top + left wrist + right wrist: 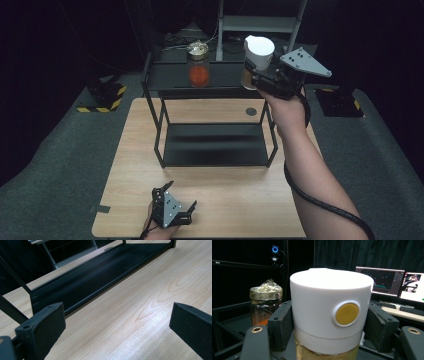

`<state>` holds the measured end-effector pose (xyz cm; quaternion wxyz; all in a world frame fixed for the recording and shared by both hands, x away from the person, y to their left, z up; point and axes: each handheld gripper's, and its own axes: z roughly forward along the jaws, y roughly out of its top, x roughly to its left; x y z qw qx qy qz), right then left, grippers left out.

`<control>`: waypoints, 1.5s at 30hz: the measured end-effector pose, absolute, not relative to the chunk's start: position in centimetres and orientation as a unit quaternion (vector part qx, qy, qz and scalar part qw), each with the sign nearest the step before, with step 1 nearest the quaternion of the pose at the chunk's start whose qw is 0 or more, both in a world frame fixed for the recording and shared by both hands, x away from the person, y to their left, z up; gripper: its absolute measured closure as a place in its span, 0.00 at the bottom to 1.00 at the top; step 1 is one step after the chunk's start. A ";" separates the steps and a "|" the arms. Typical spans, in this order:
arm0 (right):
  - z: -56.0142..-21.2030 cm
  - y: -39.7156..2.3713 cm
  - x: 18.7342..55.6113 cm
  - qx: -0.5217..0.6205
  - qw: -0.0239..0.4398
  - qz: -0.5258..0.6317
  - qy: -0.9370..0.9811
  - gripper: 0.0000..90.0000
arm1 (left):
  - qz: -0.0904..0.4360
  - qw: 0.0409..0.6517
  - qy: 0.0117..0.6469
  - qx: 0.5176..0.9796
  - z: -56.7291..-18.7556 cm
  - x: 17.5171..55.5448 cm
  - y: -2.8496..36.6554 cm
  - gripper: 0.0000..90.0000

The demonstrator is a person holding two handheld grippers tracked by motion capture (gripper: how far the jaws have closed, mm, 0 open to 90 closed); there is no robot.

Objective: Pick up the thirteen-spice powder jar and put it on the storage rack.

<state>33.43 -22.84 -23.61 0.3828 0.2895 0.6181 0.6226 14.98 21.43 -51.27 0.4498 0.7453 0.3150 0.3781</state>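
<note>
- The right hand-held gripper (pixel 256 75) is clamped on a white-capped jar (pixel 257 57), its jaws pressing the sides just below the cap; the grip sits high on the jar, likely so the base stays free to be set down flat.
- In the right gripper view the white-capped jar (pixel 329 315) stands upright between the two black jaws, a yellow round button on its cap facing the camera and yellowish contents showing beneath the white part.
- That jar hangs in the air at the right end of the black shelf rack (pixel 155 135), level with the rack's top shelf, not resting on it as far as I can tell.
- A second jar with orange contents and a crinkled gold foil top (pixel 198 65) stands on the rack's top shelf, left of the held jar and apart from it; the free space beside it looks like the sensible spot for the held one.
- The left hand-held gripper (pixel 180 212) rests low on the table (pixel 235 200), in front of the rack, jaws spread wide with nothing between them; it seems parked out of the way.
- The rack's lower shelf lies bare.
</note>
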 end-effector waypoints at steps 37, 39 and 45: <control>-23.8 -20.7 37.3 0.317 0.358 0.619 0.623 0.33 | 0.376 0.461 0.317 0.738 -51.5 14.7 21.9 0.01; -23.8 -20.7 37.4 0.317 0.358 0.620 0.622 0.33 | 0.376 0.462 0.318 0.738 -51.5 14.7 22.0 0.01; -23.9 -20.6 37.9 0.322 0.353 0.623 0.620 0.32 | 0.375 0.461 0.317 0.739 -51.5 14.7 22.0 0.01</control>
